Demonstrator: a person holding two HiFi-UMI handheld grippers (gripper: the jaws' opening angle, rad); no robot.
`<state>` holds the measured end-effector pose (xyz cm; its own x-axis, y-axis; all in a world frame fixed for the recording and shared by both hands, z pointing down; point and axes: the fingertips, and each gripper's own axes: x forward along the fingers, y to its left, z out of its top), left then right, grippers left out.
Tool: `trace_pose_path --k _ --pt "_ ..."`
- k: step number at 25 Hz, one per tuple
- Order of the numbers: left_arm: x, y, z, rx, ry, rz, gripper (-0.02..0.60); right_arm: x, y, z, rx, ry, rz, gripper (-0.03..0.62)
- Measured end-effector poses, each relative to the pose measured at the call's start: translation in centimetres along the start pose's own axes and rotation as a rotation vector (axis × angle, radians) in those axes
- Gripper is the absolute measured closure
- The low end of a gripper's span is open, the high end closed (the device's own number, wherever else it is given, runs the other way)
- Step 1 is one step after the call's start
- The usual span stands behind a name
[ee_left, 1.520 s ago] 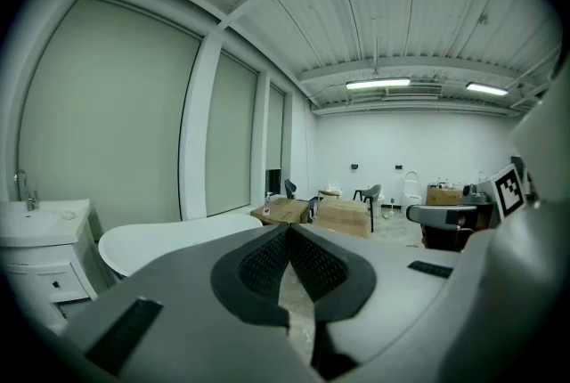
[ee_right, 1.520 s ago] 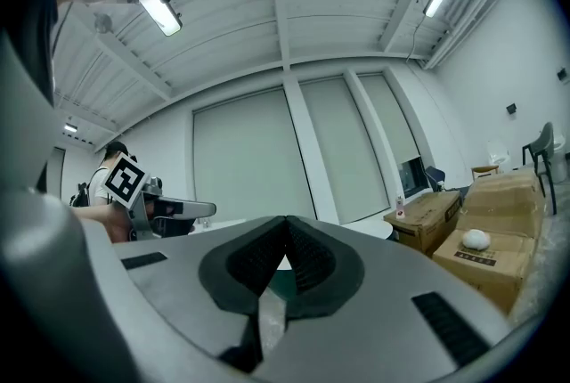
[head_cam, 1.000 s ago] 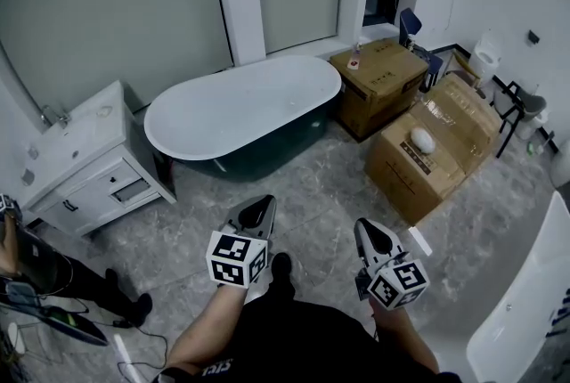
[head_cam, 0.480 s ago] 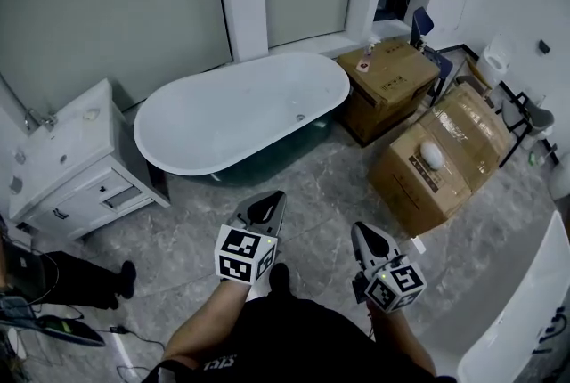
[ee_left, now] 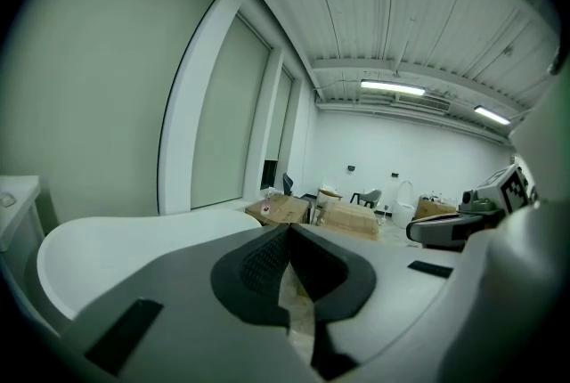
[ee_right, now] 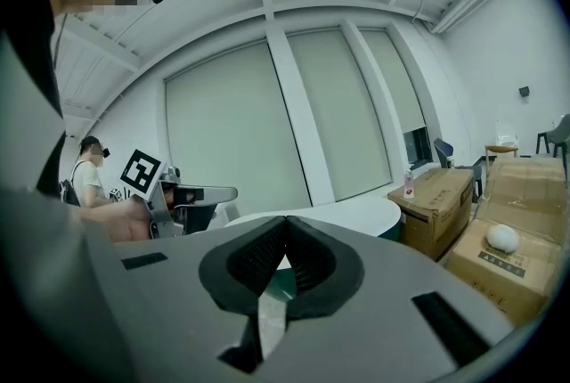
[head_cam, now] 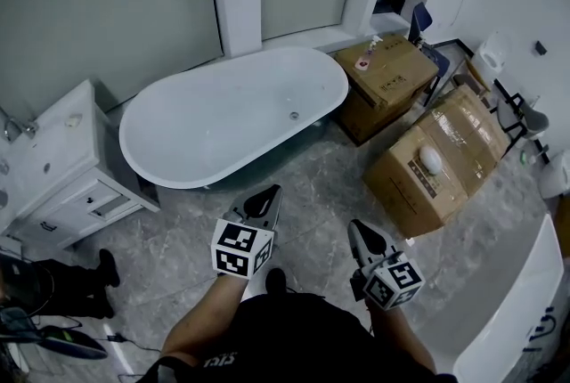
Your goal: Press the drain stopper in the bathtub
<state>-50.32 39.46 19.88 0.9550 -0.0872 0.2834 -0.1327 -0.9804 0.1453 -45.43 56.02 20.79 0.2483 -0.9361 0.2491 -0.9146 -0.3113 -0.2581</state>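
You're standing on the grey floor [head_cam: 312, 185], well apart from the bathtub [head_cam: 178, 150], so nothing's in reach yet. Both claws are carried low in front of you and aimed at the tub. The left claw [head_cam: 264, 197] and right claw [head_cam: 358, 230] are each clenched, tips meeting, with nothing pinched between them. That makes sense to me, since pressing wants a solid closed tip, not a grab.

The drain stopper [head_cam: 294, 115] sits on the tub's bottom toward its right-hand end, the end nearest the cardboard boxes [head_cam: 419, 167]. It's tiny from here, so I can't tell whether it's popped up or down.

My read is that you're on the approach and the press isn't started. The right claw looks better placed for that end. I'd lean in over the tub's near edge, and mind the boxes crowding that corner.
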Motion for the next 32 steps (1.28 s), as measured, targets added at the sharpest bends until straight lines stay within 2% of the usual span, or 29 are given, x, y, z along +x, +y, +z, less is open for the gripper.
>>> trace_pose_path --k 8,13,19,23,25,29,32 --pt "1.1 4.0 1.2 -0.01 -0.019 0.009 0.568 4.0 0.1 0.7 0.002 0.021 0.007 0.58" --pt "2.5 5.1 1.1 -0.023 -0.004 0.027 0.568 6.7 -0.6 1.7 0.0 0.021 0.049 0.58" --pt "5.8 5.8 1.6 -0.039 0.01 0.072 0.568 10.3 -3.0 2.9 0.004 0.039 0.141 0.58" --pt "10.5 6.1 2.0 -0.059 0.018 0.122 0.568 12.1 -7.4 3.6 0.031 0.055 0.195 0.58" --pt "13.7 5.6 2.6 -0.072 0.023 0.142 0.568 12.7 -11.0 4.1 0.003 0.081 0.197 0.579" --pt "20.6 2.2 5.5 -0.068 0.011 0.15 0.568 13.6 -19.6 6.9 -0.022 0.1 0.208 0.58" --pt "25.7 -0.4 6.4 -0.056 0.037 0.151 0.568 14.1 -25.2 8.5 -0.027 0.113 0.229 0.58"
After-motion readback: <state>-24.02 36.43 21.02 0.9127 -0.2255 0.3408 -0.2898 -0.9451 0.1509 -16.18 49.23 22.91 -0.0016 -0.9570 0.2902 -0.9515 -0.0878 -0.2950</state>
